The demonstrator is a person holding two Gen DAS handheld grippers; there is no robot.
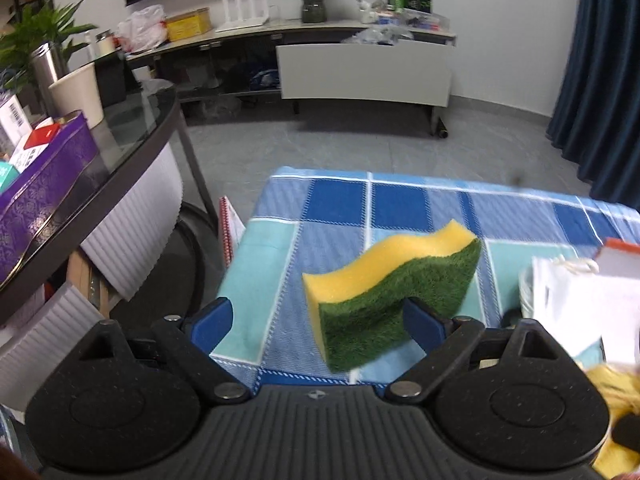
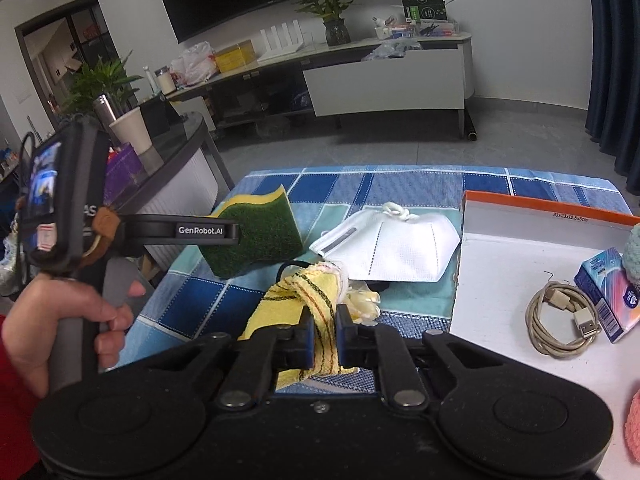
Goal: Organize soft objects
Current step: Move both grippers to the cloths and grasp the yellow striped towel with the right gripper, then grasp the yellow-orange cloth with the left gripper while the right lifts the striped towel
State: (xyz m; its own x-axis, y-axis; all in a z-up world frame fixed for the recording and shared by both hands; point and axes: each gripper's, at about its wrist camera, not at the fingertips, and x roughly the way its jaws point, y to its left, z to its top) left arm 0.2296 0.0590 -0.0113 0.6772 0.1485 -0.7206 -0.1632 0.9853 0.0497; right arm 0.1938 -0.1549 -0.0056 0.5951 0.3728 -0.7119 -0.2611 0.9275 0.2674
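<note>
A yellow and green sponge (image 1: 392, 292) stands tilted between the fingers of my left gripper (image 1: 318, 326), which are spread wide; it leans against the right finger and the left finger is well clear of it. In the right wrist view the sponge (image 2: 256, 236) sits at the tip of the left gripper (image 2: 224, 232), above the blue checked cloth (image 2: 200, 304). My right gripper (image 2: 324, 334) is shut on a yellow striped cloth (image 2: 296, 300). A white face mask (image 2: 392, 248) lies behind it. An open white box (image 2: 516, 276) stands at the right.
The box holds a coiled USB cable (image 2: 560, 320), a tissue pack (image 2: 608, 292) and a teal knitted thing (image 2: 634, 256). A glass side table (image 1: 132, 140) with a purple tin (image 1: 44, 184) and a cup stands at the left. A TV bench (image 2: 360, 68) lines the far wall.
</note>
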